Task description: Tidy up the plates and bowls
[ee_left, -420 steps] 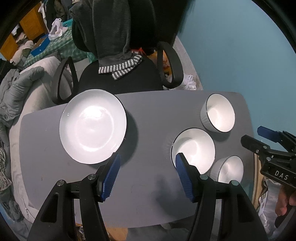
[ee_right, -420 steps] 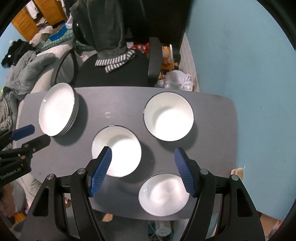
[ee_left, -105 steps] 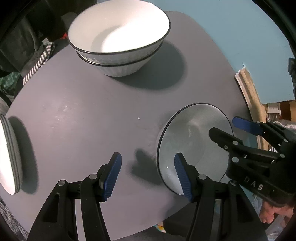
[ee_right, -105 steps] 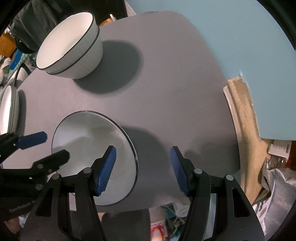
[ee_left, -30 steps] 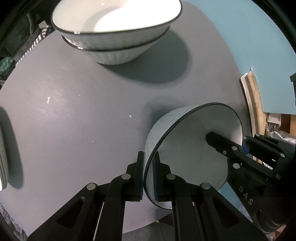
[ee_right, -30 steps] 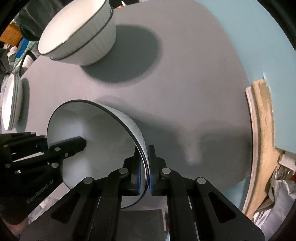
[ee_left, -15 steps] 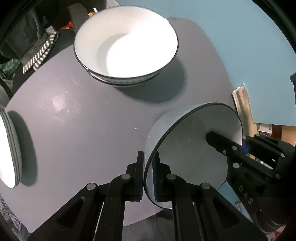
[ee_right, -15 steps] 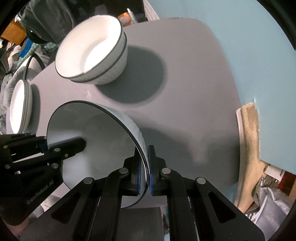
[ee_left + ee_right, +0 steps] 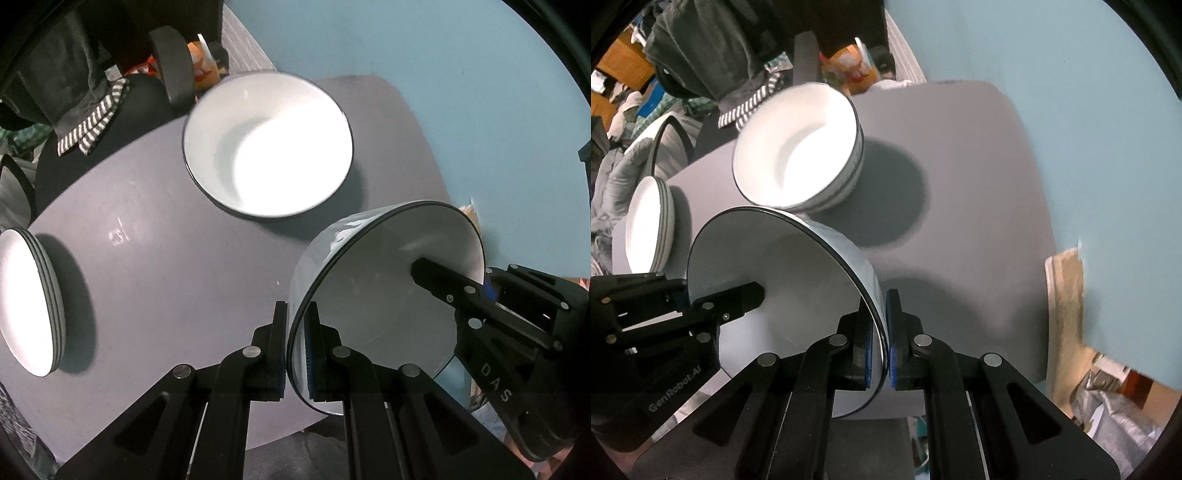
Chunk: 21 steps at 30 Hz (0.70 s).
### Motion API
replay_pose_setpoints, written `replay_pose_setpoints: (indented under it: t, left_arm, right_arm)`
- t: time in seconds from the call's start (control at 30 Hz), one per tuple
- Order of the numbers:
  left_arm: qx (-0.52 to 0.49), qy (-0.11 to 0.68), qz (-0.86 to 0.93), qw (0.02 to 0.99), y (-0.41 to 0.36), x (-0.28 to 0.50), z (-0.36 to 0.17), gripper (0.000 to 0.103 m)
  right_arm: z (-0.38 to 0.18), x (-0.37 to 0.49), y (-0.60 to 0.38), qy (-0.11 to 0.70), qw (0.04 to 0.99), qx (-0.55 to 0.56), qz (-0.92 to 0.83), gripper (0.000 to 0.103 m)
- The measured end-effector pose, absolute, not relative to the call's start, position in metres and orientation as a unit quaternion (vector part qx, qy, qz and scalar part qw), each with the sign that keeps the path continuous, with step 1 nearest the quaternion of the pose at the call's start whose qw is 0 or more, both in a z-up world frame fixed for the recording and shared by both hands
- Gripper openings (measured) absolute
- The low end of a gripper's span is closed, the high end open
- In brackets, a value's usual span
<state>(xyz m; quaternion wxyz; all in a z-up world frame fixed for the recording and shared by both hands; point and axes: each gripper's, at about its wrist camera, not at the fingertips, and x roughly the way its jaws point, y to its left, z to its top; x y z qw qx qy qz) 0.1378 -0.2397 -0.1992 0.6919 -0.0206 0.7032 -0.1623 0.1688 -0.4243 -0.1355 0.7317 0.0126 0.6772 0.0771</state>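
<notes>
Left gripper (image 9: 295,347) pinches the tilted bowl (image 9: 376,295) at lower right, right gripper (image 9: 484,291) opposite; stacked bowls (image 9: 267,147) sit top centre, plates (image 9: 26,299) far left.

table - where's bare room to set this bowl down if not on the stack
The table is bare on the wall side, right of the stacked bowls, and between them and the plate stack. The held bowl, pinched by left gripper and right gripper, crowds the near edge.
</notes>
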Motion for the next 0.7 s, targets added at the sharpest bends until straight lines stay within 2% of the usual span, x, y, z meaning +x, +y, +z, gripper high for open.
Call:
replay_pose_setpoints:
  t: [0.7]
  left_arm:
    - [-0.031, 0.677, -0.126, 0.725, -0.213, 0.197, -0.172, 0.007]
  right_arm:
    - [-0.113, 0.233, -0.398, 0.666, 0.736, -0.011, 0.118, 0.007]
